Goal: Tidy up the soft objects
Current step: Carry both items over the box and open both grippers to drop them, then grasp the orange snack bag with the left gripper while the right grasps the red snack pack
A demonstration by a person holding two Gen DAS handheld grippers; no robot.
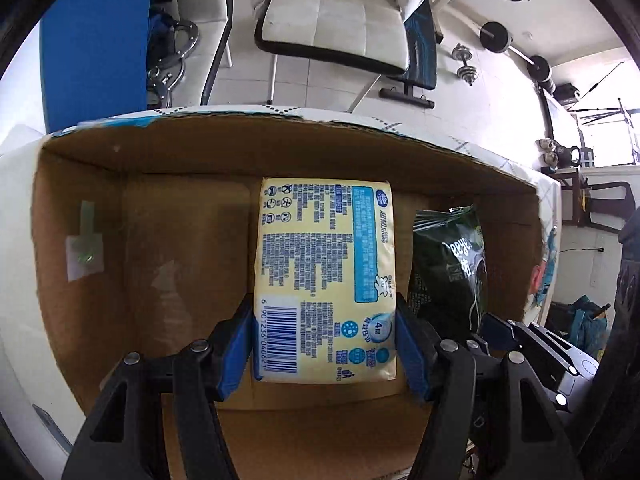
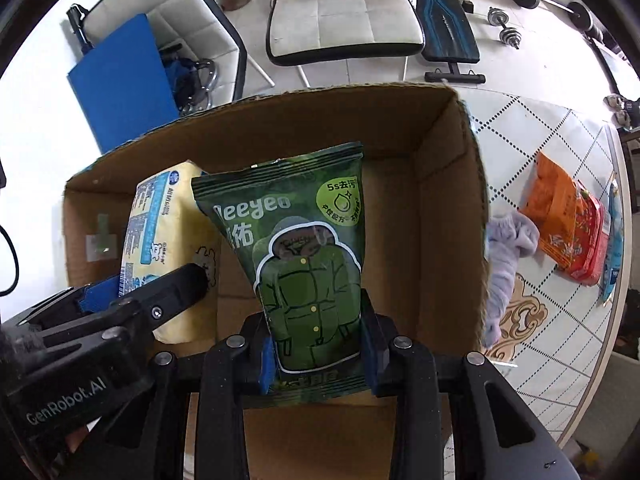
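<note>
Two packs hang over the open cardboard box (image 2: 448,200), side by side for packing. Left gripper (image 1: 325,344) pinches the yellow tissue pack (image 1: 326,264) by its end; right gripper (image 2: 318,354) pinches the green pouch (image 2: 304,264). Beyond, a lilac cloth (image 2: 506,256) and orange packets (image 2: 560,208) wait on the table (image 2: 532,128).

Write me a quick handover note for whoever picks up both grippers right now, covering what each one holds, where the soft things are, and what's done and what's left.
Left gripper: shut on the yellow tissue pack, held over the open cardboard box.
Right gripper: shut on the green wipes pouch, also over the box, beside the tissue pack.
Done: both packs are gripped and brought over the box; neither is released.
Left: set both down inside. The purple cloth, the orange packet, a red packet and a blue one at the edge lie on the patterned table, right of the box.
</note>
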